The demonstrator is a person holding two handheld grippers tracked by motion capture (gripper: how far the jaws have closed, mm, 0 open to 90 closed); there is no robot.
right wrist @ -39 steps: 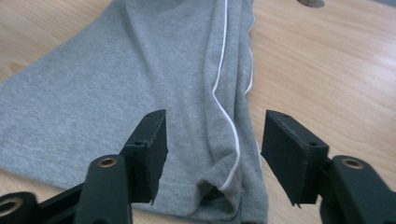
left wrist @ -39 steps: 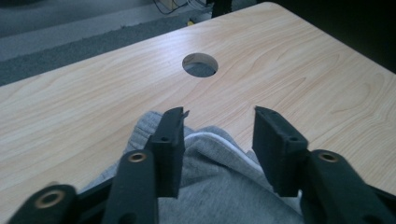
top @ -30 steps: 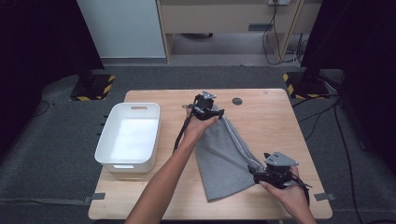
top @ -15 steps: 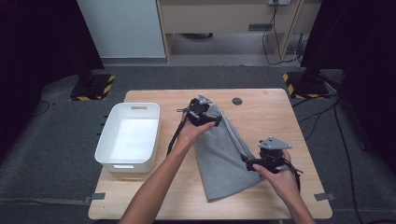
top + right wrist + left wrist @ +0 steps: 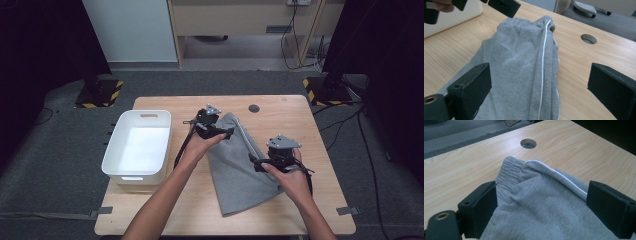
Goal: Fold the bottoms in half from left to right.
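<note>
Grey sweatpants point(image 5: 239, 170) had thin white side stripe; bin point(image 5: 114, 162) was white; counter point(image 5: 300, 125) pale wood-grain; hand-held gripper jaws black.

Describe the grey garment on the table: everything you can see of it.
The grey garment looks like soft fleece sweatpants, folded lengthwise into a long shape that lies flat on the wooden table. A ribbed waistband sits at the far end, and a thin white stripe runs along the side seam. The folded layers bunch slightly near the top. The left gripper is at the waistband end and the right gripper at the right edge, both with jaws open around the cloth.
</note>
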